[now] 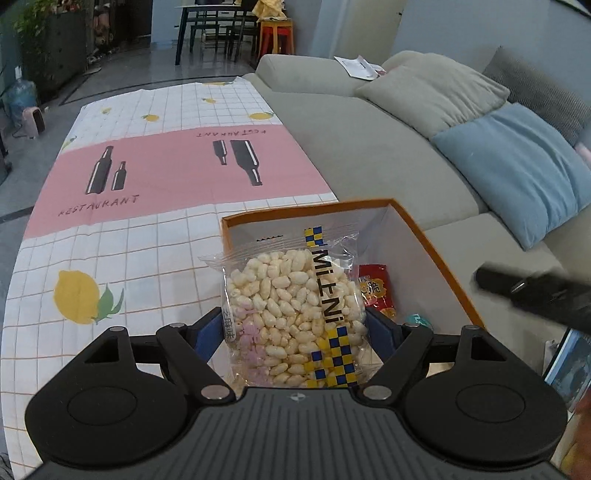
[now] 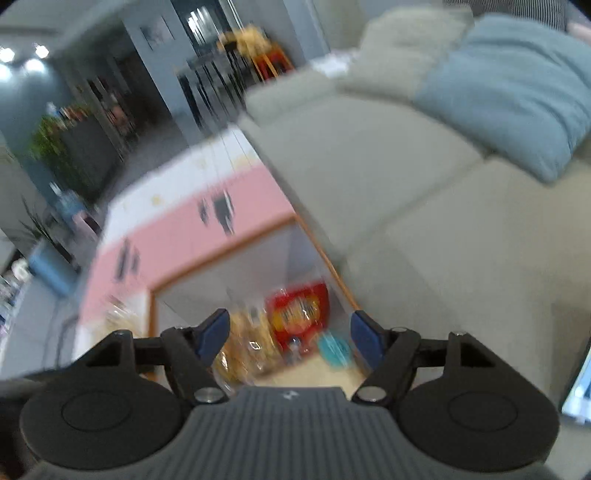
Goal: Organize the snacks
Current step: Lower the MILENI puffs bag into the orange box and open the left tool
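Note:
My left gripper (image 1: pixel 291 328) is shut on a clear bag of puffed rice snack (image 1: pixel 291 314) with a yellow and blue checkered strip. It holds the bag upright over the near edge of an orange-rimmed cardboard box (image 1: pixel 436 251). Inside the box lie a red snack packet (image 1: pixel 375 291) and a teal packet (image 1: pixel 419 320). My right gripper (image 2: pixel 290 332) is open and empty, above the same box (image 2: pixel 221 258). The right wrist view is blurred; it shows the red packet (image 2: pixel 299 310), a teal packet (image 2: pixel 334 349) and a yellowish snack bag (image 2: pixel 247 350) in the box. The right gripper's body shows in the left wrist view (image 1: pixel 535 295).
The box stands on a table with a white, pink and lemon-print cloth (image 1: pixel 166 177). A grey sofa (image 1: pixel 369 147) with beige and blue cushions (image 1: pixel 517 166) runs along the right. A dining table and chairs (image 1: pixel 221 29) stand far behind.

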`<state>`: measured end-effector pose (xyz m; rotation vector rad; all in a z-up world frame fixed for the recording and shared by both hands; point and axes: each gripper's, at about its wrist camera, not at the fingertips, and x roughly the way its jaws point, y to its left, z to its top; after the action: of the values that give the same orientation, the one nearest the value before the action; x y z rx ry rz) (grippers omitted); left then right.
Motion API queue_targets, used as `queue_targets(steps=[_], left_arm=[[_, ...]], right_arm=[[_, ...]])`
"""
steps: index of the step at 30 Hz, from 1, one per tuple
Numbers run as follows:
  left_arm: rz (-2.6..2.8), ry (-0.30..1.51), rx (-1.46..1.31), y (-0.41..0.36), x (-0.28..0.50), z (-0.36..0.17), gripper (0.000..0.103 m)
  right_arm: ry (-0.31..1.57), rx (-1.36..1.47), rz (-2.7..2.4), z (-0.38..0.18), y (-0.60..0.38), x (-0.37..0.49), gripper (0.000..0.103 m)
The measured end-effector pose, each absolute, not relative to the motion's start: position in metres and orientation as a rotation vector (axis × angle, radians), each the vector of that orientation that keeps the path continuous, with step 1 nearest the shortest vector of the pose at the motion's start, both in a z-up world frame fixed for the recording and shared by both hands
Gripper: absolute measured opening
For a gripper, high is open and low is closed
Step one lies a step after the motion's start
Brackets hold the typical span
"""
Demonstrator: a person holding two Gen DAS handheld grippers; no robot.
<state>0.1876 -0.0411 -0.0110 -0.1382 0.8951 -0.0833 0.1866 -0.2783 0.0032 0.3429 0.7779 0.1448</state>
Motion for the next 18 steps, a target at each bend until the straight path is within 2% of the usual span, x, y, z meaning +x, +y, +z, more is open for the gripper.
queue_targets(steps=[3, 7, 18], left_arm=[[-0.070, 0.911, -0.130, -0.045, 0.190, -0.013, 0.093], [-0.024, 0.902, -0.049, -0.055, 0.189, -0.019, 0.097], [-0.001, 0.858, -0.007, -0.060, 0.182, -0.019, 0.097]], right_arm=[[0.719, 0.370, 0.179, 0.011, -0.288, 0.177, 0.073], [0.730, 0.383, 0.179, 0.006, -0.291, 0.177, 0.073], [0.767, 0.389, 0.193, 0.002, -0.289, 0.175, 0.073]])
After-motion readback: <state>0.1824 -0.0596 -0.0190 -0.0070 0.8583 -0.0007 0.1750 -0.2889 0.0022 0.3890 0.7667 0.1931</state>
